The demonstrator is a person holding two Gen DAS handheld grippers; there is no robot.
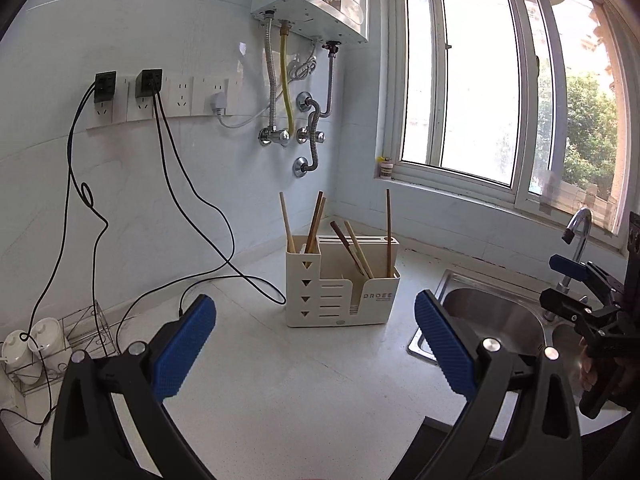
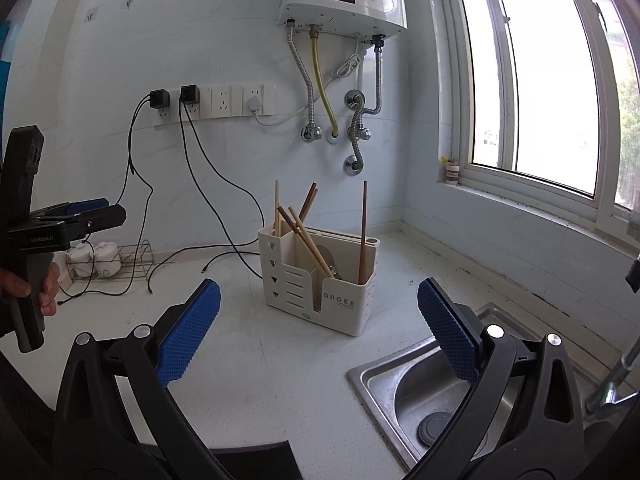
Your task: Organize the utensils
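From the left wrist camera, the cream holder (image 1: 342, 280) stands on the counter (image 1: 280, 380) near the corner, beside the sink (image 1: 492, 316). Thin wooden chopsticks (image 1: 314, 220) lean inside. They look light, stiff and a bit slippery; best pinch one near its top. The left gripper (image 1: 314, 344) is wide open, holding nothing.

From the right wrist camera, the right gripper (image 2: 318, 332) is wide open and empty too, with the holder straight ahead and one tall stick (image 2: 363, 232) upright.

A cream utensil holder (image 1: 342, 284) is seen standing on the white counter (image 1: 280, 380), with wooden chopsticks (image 1: 314, 220) propped upright and tilted in its compartments. The left gripper (image 1: 316, 340) is held wide apart and empty before it. The right gripper (image 1: 576, 284) is glimpsed over the steel sink (image 1: 500, 316).
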